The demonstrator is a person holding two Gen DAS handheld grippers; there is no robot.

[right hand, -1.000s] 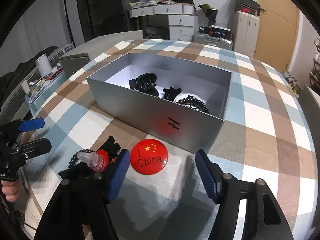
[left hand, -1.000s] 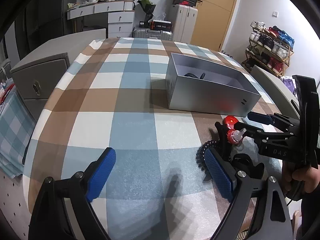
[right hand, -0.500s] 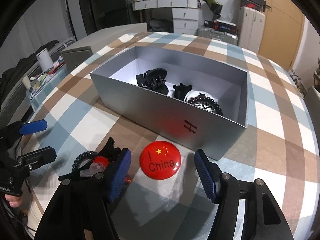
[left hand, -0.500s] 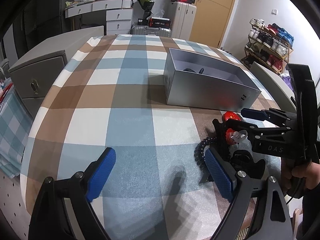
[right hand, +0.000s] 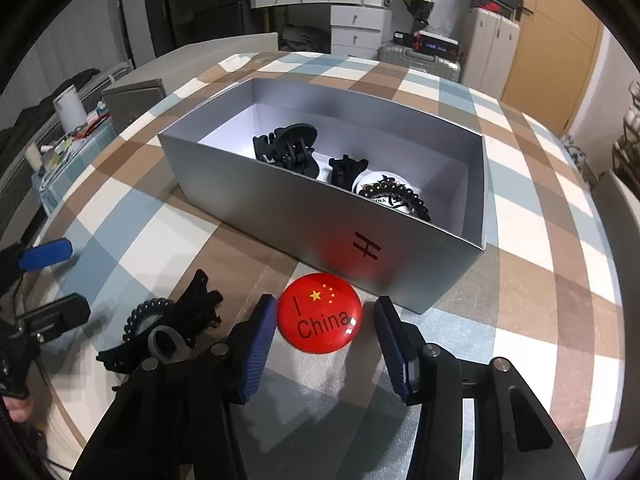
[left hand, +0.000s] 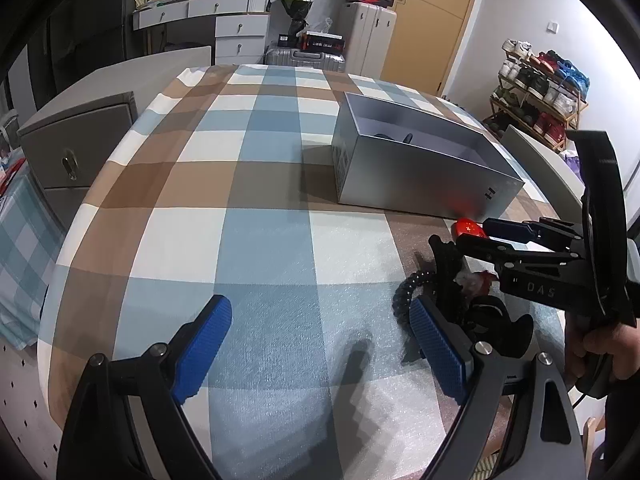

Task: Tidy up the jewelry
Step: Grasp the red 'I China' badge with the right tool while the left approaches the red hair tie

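A round red badge (right hand: 320, 316) reading "I China" lies on the checked cloth just in front of the silver box (right hand: 320, 224). My right gripper (right hand: 324, 340) straddles the badge, and its jaws are closing. The left pad sits right at the badge's edge; a small gap remains at the right pad. My left gripper (left hand: 320, 336) is open over bare cloth, with nothing between its fingers. Inside the box lie a large black hair claw (right hand: 288, 152), a small black claw (right hand: 346, 168) and a beaded bracelet (right hand: 394, 196) on a white badge.
Left of the badge lies a pile: a black hair claw (right hand: 196, 312), a black spiral hair tie (right hand: 144, 316) and a clear ring-shaped piece (right hand: 166, 340). The tablecloth (left hand: 240, 240) stretches left of the box. A grey cabinet (left hand: 76, 148) stands past the table's left edge.
My right gripper has come closer over the red badge and its jaws have narrowed around it. The left gripper has stayed open and hardly shifted.
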